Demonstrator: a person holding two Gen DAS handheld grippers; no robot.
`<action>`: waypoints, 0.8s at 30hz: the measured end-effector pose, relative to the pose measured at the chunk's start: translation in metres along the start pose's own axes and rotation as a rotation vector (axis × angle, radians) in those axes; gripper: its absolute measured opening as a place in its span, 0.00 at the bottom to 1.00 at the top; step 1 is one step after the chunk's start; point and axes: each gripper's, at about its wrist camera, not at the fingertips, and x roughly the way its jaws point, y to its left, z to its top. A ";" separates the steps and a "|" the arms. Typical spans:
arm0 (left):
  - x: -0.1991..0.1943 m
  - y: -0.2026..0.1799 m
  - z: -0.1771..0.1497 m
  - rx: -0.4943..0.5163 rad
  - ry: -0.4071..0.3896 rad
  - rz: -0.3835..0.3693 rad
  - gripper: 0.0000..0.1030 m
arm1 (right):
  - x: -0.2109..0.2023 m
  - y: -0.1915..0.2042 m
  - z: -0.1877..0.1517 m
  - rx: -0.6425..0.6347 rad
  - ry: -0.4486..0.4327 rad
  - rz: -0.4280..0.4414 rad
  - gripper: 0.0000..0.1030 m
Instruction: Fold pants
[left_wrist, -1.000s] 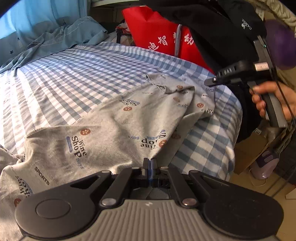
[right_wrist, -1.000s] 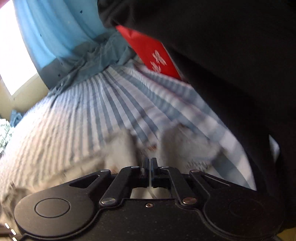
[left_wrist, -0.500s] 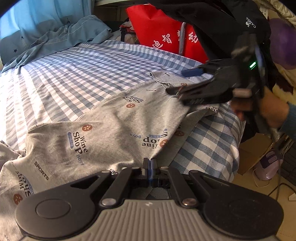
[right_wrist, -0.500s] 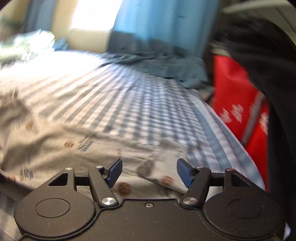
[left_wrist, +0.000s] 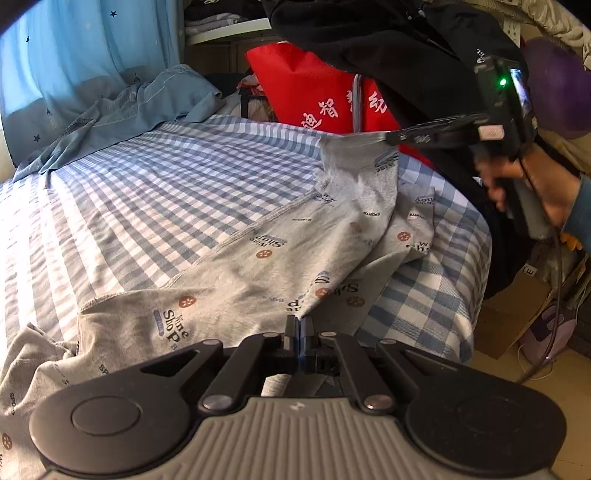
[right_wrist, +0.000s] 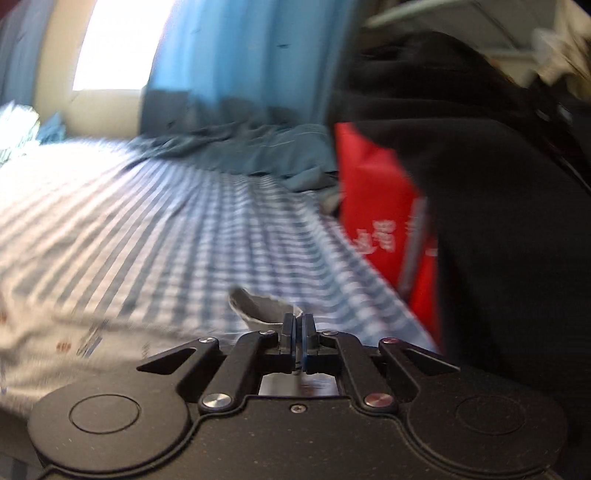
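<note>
Grey printed pants (left_wrist: 236, 284) lie spread on the blue checked bed (left_wrist: 155, 192). My left gripper (left_wrist: 298, 325) is shut on the near edge of the pants at the bed's front. My right gripper (left_wrist: 388, 137) is shut on the far end of the pants and holds it lifted above the bed at the right. In the right wrist view the right gripper (right_wrist: 297, 322) pinches a grey fabric corner (right_wrist: 258, 306), and the rest of the pants (right_wrist: 55, 339) lie blurred at lower left.
A red bag (left_wrist: 310, 96) and black hanging clothes (left_wrist: 388, 40) stand behind the bed's right end. A blue garment (left_wrist: 110, 118) and blue curtain (left_wrist: 81, 55) are at the far left. The bed edge drops to the floor with boxes (left_wrist: 517, 306) at right.
My right gripper came down open over the far pants end, shut on it and lifted it. My left gripper stayed shut on the near edge.
</note>
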 end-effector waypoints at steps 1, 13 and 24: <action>0.000 -0.002 -0.001 0.005 0.000 -0.001 0.00 | -0.002 -0.012 0.000 0.032 0.009 -0.007 0.01; -0.002 0.017 -0.003 -0.038 -0.012 0.016 0.00 | 0.012 -0.072 -0.042 0.240 0.090 -0.042 0.01; 0.005 0.001 -0.007 0.027 0.006 -0.028 0.00 | 0.007 -0.090 -0.022 0.157 0.106 -0.076 0.01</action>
